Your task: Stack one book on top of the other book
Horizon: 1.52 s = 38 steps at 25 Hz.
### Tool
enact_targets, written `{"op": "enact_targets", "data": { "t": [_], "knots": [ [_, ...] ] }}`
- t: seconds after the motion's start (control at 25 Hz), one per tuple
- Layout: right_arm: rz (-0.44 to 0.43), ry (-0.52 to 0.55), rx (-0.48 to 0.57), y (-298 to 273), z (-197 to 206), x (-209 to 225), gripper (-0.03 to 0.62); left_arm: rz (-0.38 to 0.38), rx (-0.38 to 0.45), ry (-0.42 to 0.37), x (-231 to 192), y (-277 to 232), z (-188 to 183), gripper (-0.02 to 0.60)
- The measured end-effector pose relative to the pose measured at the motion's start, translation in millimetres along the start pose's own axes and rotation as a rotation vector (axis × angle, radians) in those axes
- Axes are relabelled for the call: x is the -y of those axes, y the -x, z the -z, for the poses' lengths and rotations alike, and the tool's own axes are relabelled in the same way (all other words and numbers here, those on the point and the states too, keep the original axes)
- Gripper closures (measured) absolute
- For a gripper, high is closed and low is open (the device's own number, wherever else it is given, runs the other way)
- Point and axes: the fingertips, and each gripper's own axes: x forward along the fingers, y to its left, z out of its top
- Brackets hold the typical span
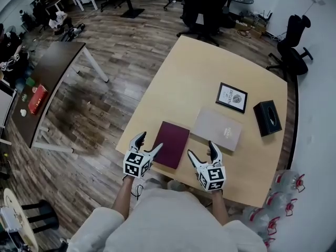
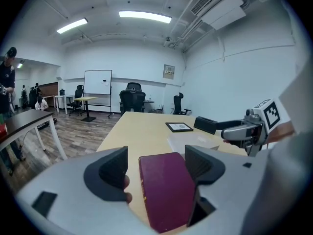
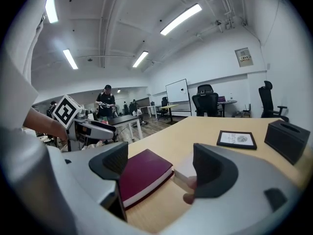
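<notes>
Office room with wood-plank floor (image 1: 105, 104), and a light wooden table (image 1: 210, 67) is carrying everything. Maroon book (image 1: 170, 144) is lying flat by the table's near edge, closed, cover up. Beige book (image 1: 217, 129) is lying flat just beside it on the right, a bit further in, and the two are not overlapping, so nothing is stacked. Framed picture (image 1: 231, 97) is lying flat beyond the beige book, and a black tissue box (image 1: 267, 118) is sitting to the right of it, apart from both. Left gripper (image 1: 149, 142) is hovering at the near left corner of the maroon book with jaws wide apart and nothing clamped; in the left gripper view the maroon book is showing in the gap between the jaws, lying on the table. Right gripper (image 1: 202, 150) is hovering over the near table edge, between the near corners of the two books, jaws also wide apart and holding nothing; in the right gripper view the maroon book is sitting by the left jaw and the beige book's corner by the right jaw. Black office chairs (image 1: 202, 7) are standing past the far end of the table.
</notes>
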Motion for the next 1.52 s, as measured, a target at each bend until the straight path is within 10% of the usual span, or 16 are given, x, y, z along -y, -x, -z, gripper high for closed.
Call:
{"op": "enact_targets", "data": {
  "t": [1.52],
  "knots": [
    [0.003, -0.17, -0.228, -52, 87, -62, 0.184, 0.242, -0.171, 0.106, -5, -32, 77, 0.212]
  ]
}}
